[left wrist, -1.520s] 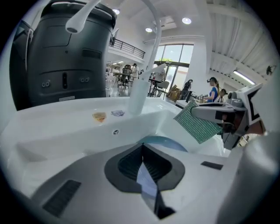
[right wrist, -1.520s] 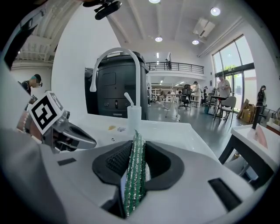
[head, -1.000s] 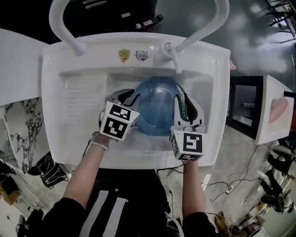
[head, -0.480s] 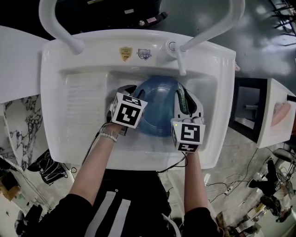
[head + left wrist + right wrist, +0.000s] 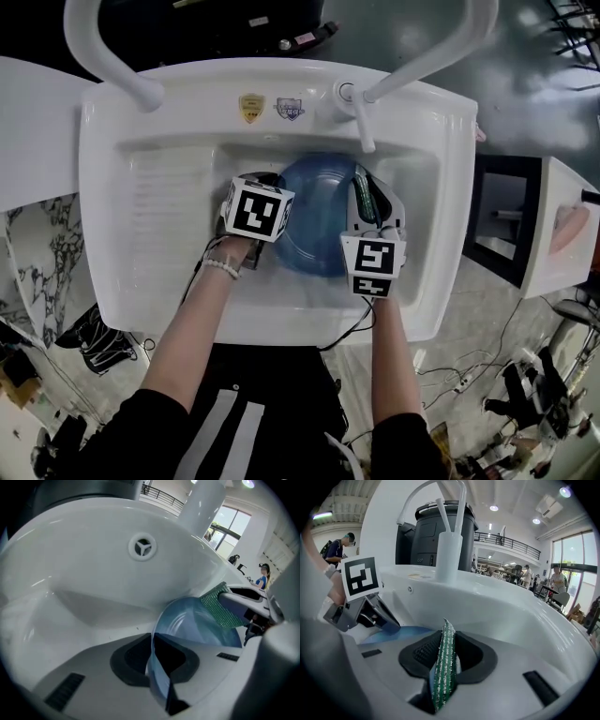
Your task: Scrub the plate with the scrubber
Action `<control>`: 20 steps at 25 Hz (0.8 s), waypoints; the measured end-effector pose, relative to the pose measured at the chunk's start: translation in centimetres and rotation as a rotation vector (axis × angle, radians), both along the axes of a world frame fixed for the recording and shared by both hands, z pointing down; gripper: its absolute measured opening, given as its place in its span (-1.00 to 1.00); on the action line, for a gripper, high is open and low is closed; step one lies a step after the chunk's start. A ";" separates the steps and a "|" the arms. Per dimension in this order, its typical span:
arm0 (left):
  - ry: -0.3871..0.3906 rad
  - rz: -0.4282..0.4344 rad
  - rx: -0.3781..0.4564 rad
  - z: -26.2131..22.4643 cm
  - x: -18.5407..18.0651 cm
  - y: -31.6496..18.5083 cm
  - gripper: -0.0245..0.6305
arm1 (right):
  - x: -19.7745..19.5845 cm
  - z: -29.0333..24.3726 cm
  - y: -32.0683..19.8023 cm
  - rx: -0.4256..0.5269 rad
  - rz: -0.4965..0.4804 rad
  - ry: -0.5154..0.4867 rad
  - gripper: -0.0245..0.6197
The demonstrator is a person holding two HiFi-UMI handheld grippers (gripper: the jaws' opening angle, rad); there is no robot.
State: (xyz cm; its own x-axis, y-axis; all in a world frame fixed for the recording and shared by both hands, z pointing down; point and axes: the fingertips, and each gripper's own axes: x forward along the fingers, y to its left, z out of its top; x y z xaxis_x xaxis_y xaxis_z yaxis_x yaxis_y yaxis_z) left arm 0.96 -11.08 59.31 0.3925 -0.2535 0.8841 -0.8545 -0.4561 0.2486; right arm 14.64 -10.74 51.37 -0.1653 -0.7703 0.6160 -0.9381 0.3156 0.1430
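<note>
The left gripper (image 5: 157, 660) has just been closing its jaws and now pinches the rim of the blue plate (image 5: 197, 625), at the plate's 9 o'clock edge in the head view. The right gripper (image 5: 445, 645) is clamped on the green scrubber (image 5: 440, 686), held edge-on. The scrubber's long axis runs along the jaws, 6 to 12 o'clock, with its tip toward the faucet (image 5: 361, 117) and beside the plate's 3 o'clock rim. Each gripper's cube bears black-and-white square markers and no lettering. The plate sits hollow face up in the middle of the white sink (image 5: 169, 187). Two badge stickers (image 5: 250, 109) sit at 12 o'clock on the back ledge, their print too small to read.
</note>
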 end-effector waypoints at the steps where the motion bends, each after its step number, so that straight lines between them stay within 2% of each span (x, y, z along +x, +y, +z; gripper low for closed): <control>1: 0.011 -0.005 -0.002 -0.1 -0.1 -0.1 -0.85 | 0.0 0.2 0.0 -0.003 0.001 0.004 -0.63; 7: 0.039 0.003 0.002 -0.5 0.1 0.0 -0.86 | -0.6 1.7 -0.6 -0.014 -0.023 0.057 -0.63; 13: 0.060 0.012 0.006 -0.8 0.4 0.1 -0.87 | -2.7 2.3 -1.2 -0.002 -0.073 0.041 -0.63; 20: 0.081 0.003 0.019 -1.0 0.4 0.0 -0.87 | -7.6 2.9 -0.3 -0.002 -0.313 0.012 -0.63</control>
State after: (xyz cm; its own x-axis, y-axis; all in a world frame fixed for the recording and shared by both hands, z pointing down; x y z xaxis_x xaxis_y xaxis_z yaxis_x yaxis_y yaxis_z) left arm 1.40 -11.11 58.33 0.4636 -0.2683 0.8445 -0.8303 -0.4641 0.3084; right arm 6.99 -11.07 54.29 -0.3871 -0.6818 0.6207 -0.7932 0.5894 0.1528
